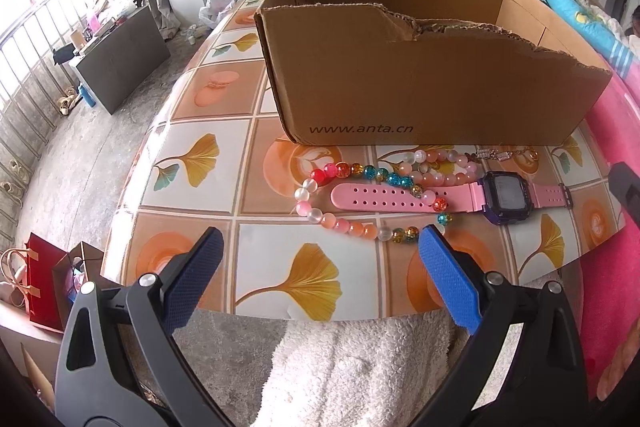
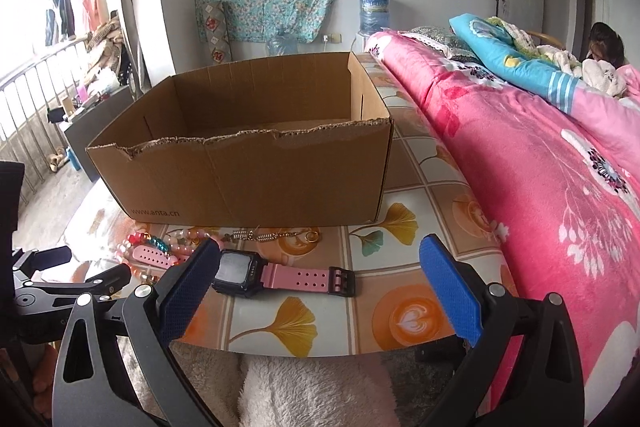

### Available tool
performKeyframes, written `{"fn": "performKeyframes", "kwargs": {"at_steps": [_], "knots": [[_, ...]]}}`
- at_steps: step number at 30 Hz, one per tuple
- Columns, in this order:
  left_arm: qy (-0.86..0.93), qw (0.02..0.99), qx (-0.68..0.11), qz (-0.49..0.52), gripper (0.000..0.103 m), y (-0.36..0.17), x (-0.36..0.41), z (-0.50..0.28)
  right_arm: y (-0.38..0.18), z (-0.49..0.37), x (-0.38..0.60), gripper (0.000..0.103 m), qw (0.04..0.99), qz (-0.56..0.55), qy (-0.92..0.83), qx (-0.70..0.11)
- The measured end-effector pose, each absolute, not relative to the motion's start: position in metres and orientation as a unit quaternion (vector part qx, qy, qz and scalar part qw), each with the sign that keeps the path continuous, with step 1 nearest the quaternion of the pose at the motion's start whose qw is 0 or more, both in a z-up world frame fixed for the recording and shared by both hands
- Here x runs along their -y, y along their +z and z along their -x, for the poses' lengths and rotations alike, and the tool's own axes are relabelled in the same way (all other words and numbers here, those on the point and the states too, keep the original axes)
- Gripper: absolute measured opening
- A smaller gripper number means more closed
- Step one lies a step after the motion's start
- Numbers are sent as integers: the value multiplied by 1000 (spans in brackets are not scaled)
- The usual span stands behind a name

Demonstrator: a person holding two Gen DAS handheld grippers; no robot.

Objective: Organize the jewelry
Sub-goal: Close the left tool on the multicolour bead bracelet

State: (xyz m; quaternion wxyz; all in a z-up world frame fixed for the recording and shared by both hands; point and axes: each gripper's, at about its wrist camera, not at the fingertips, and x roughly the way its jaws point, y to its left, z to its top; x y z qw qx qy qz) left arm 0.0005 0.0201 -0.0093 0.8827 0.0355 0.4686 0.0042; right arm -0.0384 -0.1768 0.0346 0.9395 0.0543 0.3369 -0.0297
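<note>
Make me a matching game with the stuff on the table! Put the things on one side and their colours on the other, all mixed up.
Things:
1. watch strap
2. box
3. chain
4. gripper pads

Colours:
A. blue
B. gold
C. pink
D. brown

Pairs: 1-C, 2-D, 3-B, 4-A

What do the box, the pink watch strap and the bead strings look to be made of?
The box is plain brown corrugated cardboard: its torn top edge shows the fluting. The watch strap looks like soft matte rubber or silicone, moulded with rows of punched holes. The bead strings seem to be glass or glossy plastic, some frosted, some clear with crackle; which one cannot be told from here.
</note>
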Motion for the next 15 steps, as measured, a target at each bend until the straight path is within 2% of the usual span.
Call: {"fn": "performKeyframes", "kwargs": {"at_steps": [6, 11, 15], "knots": [[-27, 892, -449, -34, 95, -13, -41, -2, 26, 28, 159, 97, 930, -70, 48, -357], [-139, 905, -402, 12, 95, -11, -62, 3, 12, 16, 129, 80, 912, -73, 119, -385], [-157, 900, -406, -2, 95, -11, -63, -3, 0, 5, 109, 66, 894, -77, 161, -412]]}}
